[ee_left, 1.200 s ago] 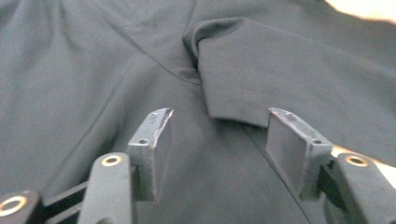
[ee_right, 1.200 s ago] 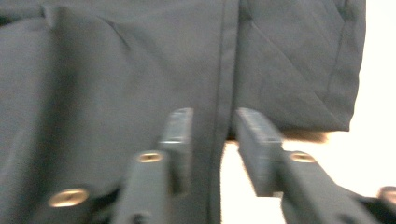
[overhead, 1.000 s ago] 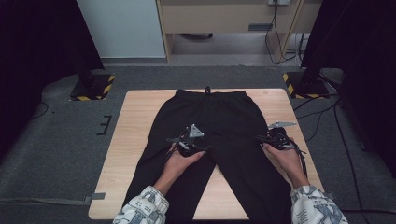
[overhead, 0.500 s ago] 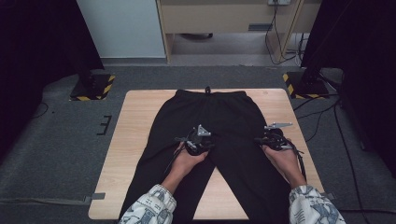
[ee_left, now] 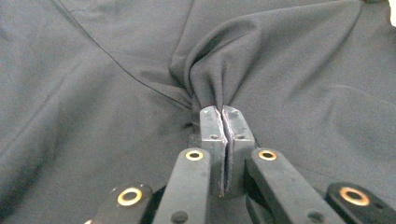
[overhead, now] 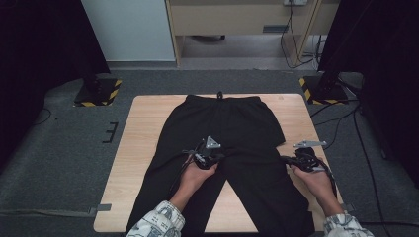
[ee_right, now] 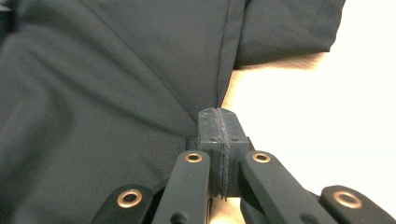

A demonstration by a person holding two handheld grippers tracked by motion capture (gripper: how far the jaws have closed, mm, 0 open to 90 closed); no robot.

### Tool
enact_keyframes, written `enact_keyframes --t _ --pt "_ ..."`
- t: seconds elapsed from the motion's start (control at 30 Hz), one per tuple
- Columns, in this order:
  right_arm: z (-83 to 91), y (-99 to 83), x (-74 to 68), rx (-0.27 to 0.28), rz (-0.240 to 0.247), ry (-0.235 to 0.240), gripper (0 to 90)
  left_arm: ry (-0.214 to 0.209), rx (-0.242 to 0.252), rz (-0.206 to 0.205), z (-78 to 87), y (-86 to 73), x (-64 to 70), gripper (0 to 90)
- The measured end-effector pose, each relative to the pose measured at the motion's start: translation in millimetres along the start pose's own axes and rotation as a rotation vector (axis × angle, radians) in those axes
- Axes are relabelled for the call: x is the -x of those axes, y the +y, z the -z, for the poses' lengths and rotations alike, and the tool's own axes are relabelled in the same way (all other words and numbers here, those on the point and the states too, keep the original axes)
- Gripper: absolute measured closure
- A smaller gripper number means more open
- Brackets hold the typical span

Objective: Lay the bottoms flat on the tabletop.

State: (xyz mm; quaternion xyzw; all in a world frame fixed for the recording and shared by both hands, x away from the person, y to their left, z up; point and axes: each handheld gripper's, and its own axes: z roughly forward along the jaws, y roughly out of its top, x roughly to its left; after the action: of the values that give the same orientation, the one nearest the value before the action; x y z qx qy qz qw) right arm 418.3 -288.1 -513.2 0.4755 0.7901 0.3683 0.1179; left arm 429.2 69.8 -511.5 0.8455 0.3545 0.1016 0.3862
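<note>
Black soft-cloth trousers lie flat on the pale wooden table, left gripper pinching a crotch fold just ahead of its tips, right gripper clamped on the outer side seam, likely for folding.

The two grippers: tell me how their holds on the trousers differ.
The left gripper pinches a bunched fold near the crotch of the trousers; the right gripper pinches the outer side edge, beside the bare table. Both are shut on the fabric.
</note>
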Motion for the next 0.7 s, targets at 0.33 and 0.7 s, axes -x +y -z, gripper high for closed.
enact_keyframes --t 0.33,0.7 --pt "-14.5 21.4 4.8 0.040 -0.043 -0.010 63.6 -0.001 0.006 -0.006 -1.0 -1.0 7.0 87.1" --pt "-48.3 29.9 -0.2 -0.003 -0.028 -0.055 68.2 -0.013 0.046 0.013 -2.5 -4.0 6.5 87.2"
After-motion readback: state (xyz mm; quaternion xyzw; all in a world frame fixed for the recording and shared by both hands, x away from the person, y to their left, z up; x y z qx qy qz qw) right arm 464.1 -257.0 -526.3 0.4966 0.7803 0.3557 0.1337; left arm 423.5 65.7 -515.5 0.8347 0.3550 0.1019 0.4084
